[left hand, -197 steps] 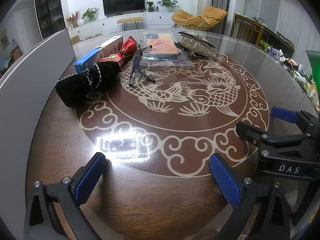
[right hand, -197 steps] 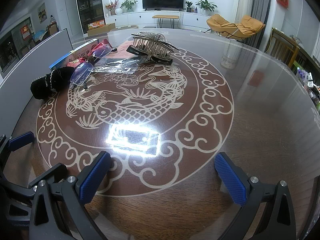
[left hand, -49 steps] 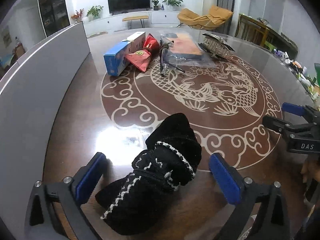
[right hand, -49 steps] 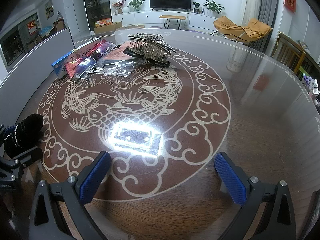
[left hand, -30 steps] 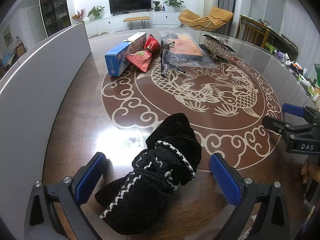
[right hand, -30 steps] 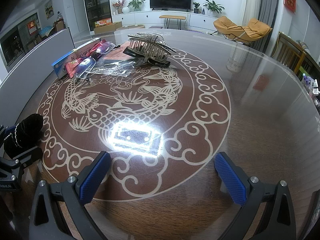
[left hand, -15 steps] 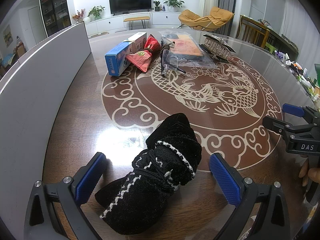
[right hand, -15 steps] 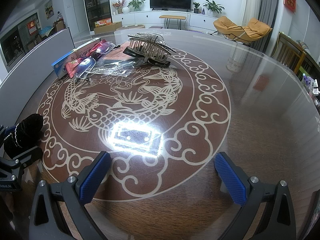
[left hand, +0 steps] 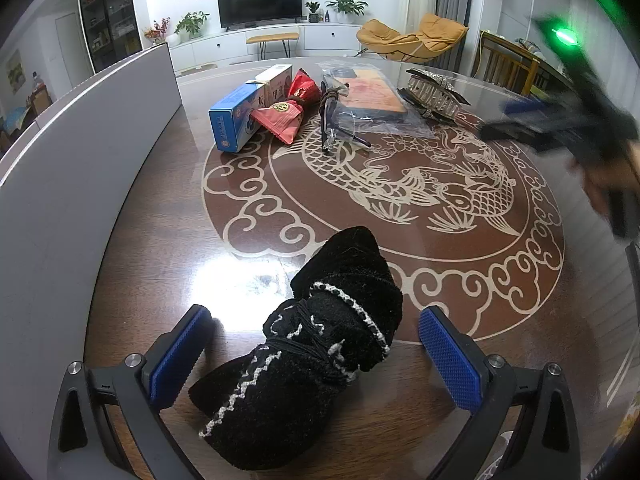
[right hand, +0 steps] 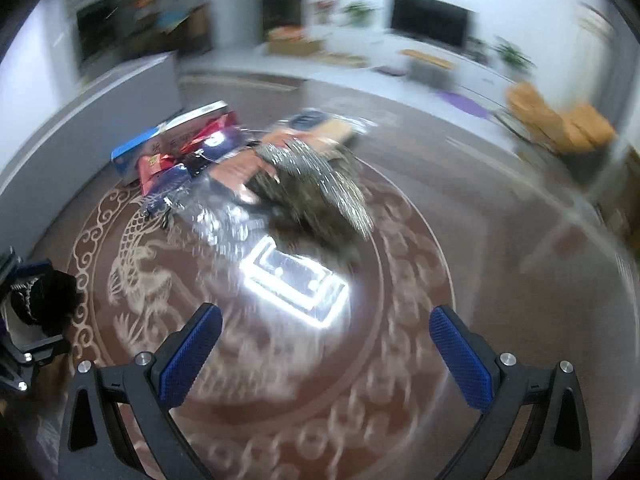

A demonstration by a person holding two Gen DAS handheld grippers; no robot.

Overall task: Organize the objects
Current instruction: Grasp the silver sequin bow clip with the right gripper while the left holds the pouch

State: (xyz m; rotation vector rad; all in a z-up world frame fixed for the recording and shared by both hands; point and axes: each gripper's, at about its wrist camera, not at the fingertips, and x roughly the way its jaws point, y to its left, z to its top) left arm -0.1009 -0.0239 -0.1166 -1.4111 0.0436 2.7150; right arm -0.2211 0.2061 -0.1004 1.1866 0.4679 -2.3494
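Left tongs (left hand: 310,354) spread wide around the black velvet pouch (left hand: 316,344), pads clear of it. Right tongs (right hand: 326,350) agape, empty, blurred, aimed toward the rhinestone hair claw (right hand: 320,178). Risk: overshooting, scattering the pile on the glossy tabletop (right hand: 460,208).

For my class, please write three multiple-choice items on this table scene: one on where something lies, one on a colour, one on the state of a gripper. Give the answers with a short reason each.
1. Where does the black velvet pouch lie?
A. Between the open fingers of the left gripper
B. On top of the blue box
C. Under the hair claw

2. What colour are the pads on the gripper fingers?
A. Red
B. Blue
C. Green

3. What is the state of the right gripper?
A. Shut on the glasses
B. Shut on the red packet
C. Open, holding nothing

Answers:
1 A: the pouch rests on the table between the two spread fingers, with a gap showing at each pad.
2 B: both wrist views show blue textured pads.
3 C: its fingers stand wide apart, with only table between them.
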